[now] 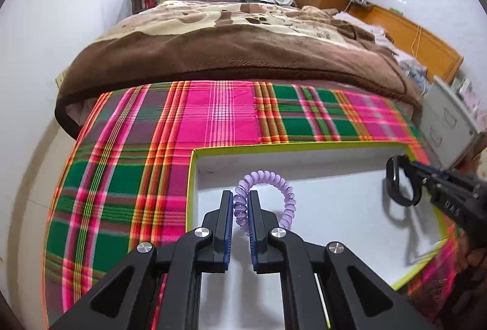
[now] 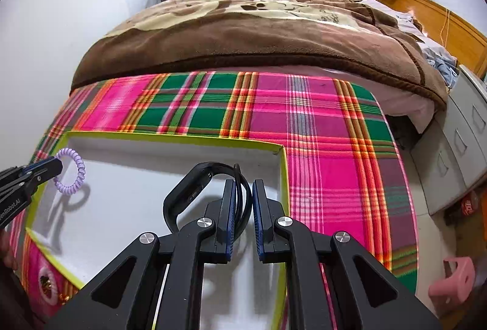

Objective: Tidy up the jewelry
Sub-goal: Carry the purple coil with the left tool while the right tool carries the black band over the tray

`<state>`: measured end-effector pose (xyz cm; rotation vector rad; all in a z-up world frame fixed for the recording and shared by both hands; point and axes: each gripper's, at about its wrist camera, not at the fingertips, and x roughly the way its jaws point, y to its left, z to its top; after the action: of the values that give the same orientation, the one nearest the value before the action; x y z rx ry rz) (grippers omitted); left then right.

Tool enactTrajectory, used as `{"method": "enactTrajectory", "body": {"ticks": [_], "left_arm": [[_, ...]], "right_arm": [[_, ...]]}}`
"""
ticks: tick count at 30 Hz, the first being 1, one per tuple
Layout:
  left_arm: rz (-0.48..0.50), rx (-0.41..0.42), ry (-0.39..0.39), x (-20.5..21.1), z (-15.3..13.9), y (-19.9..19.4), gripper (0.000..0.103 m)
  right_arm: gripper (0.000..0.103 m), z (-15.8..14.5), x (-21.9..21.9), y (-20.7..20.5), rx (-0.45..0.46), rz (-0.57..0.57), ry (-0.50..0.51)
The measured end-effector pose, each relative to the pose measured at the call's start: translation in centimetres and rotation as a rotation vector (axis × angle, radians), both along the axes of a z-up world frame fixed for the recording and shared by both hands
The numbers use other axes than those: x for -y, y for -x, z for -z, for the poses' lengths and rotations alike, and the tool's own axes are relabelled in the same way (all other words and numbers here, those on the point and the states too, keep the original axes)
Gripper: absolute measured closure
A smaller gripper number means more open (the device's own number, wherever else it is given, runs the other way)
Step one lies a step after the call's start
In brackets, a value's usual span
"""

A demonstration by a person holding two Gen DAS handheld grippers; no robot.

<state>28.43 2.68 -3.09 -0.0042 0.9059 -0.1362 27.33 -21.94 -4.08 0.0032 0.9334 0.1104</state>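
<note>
A purple spiral coil bracelet (image 1: 274, 176) hangs over the white floor of a shallow box with a yellow-green rim (image 1: 274, 146); my left gripper (image 1: 240, 194) is shut on its left side. My right gripper (image 2: 243, 184) is shut on a black wristband (image 2: 185, 187), whose loop sticks out to the left over the box's far right corner (image 2: 281, 149). Each gripper shows in the other's view: the right gripper (image 1: 409, 167) with the black wristband (image 1: 392, 178) at the right, the left gripper (image 2: 57, 164) with the coil bracelet (image 2: 79, 168) at the left.
The box lies on a pink and green plaid cloth (image 1: 137, 147) over a table. Behind it is a bed with a brown blanket (image 1: 228, 56). White drawers (image 2: 456, 147) and a pink stool (image 2: 456, 275) stand to the right. A white beaded ring (image 2: 47, 284) lies on the cloth.
</note>
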Motion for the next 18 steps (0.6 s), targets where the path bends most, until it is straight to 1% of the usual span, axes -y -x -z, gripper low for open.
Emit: {"method": "enactTrajectory", "body": {"ticks": [3,5,12,18], "left_arm": [[0.0,-0.033,0.02,-0.1,0.8,-0.5,0.094],[-0.003,-0.031,0.009,0.0,1.0,-0.6,0.094],[0.002,-0.058,0.032,0.0,1.9,-0.8,0.094],[0.004,-0.067,0.027,0.0,2.1,-1.1,0.093]], "right_arm": [[0.092,0.5,-0.1,-0.4,-0.012,-0.004,0.005],[0.092,0.7,-0.1,-0.5,-0.015,-0.004,0.01],[0.092,1.0,-0.3,-0.6,-0.016,-0.01,0.029],[0.092,1.1,-0.6,-0.7,-0.014,-0.008,0.035]]}}
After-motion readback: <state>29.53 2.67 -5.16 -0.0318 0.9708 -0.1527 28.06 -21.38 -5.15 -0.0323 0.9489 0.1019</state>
